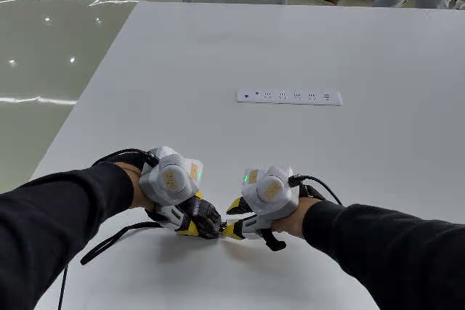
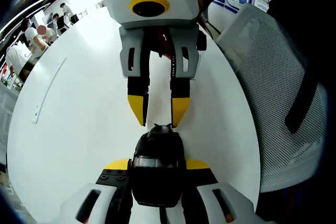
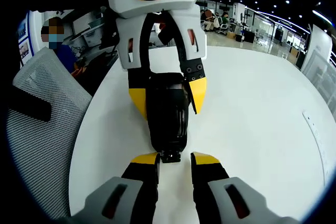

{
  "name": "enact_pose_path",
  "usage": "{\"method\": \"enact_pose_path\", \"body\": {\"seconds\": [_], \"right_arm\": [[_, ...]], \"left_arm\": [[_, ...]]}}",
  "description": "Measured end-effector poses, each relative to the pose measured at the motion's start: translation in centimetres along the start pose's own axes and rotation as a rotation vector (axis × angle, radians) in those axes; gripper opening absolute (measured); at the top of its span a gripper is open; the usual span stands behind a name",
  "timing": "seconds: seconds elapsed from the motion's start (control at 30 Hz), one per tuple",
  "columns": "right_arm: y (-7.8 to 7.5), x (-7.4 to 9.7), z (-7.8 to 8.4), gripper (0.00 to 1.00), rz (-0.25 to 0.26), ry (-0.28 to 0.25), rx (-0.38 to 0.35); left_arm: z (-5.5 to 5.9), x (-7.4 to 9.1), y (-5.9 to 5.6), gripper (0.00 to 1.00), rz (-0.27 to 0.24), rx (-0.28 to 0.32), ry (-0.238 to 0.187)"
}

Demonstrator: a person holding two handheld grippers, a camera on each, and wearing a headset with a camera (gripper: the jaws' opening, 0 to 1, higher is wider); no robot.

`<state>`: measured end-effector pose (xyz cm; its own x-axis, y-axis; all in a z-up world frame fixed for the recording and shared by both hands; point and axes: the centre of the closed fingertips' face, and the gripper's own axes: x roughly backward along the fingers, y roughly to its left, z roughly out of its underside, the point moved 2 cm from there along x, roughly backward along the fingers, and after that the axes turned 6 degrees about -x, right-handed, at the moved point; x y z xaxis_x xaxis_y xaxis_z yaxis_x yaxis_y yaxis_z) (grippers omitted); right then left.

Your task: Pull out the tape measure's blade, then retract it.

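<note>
While the left gripper (image 2: 157,164) clamps the black tape measure (image 2: 157,174) at lower centre, the right gripper (image 3: 172,157), slightly spread, flanks its tip.

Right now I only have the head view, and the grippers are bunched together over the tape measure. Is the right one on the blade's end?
Observer: Not pinched. In the right gripper view the end hook sits between the right gripper's jaw tips, but the jaws stand apart from it.
Operator: Is the left one holding the body?
Observer: Yes. In the left gripper view the left gripper is clamped on the tape measure, one jaw on each side.
Operator: Any blade out?
Observer: None that I can see. In the right gripper view the hook sits right at the tape measure's mouth.
</note>
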<state>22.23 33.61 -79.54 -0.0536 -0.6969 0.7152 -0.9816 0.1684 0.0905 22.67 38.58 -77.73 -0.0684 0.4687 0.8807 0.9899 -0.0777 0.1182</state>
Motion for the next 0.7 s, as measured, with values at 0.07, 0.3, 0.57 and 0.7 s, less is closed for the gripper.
{"method": "enact_pose_path", "body": {"seconds": [0.07, 0.3, 0.57, 0.7], "right_arm": [[0.2, -0.1, 0.0, 0.19, -0.007, 0.003, 0.001], [0.6, -0.7, -0.1, 0.14, -0.027, 0.012, 0.013], [0.6, -1.2, 0.2, 0.13, -0.019, 0.029, 0.033], [0.5, -1.1, 0.2, 0.11, -0.019, 0.035, 0.013]], "left_arm": [[0.0, 0.0, 0.0, 0.32, 0.000, 0.001, -0.001], [0.0, 0.1, 0.0, 0.32, -0.001, 0.008, -0.005], [0.1, 0.1, 0.0, 0.32, 0.000, 0.014, -0.005], [0.2, 0.1, 0.0, 0.32, 0.000, 0.019, -0.004]]}}
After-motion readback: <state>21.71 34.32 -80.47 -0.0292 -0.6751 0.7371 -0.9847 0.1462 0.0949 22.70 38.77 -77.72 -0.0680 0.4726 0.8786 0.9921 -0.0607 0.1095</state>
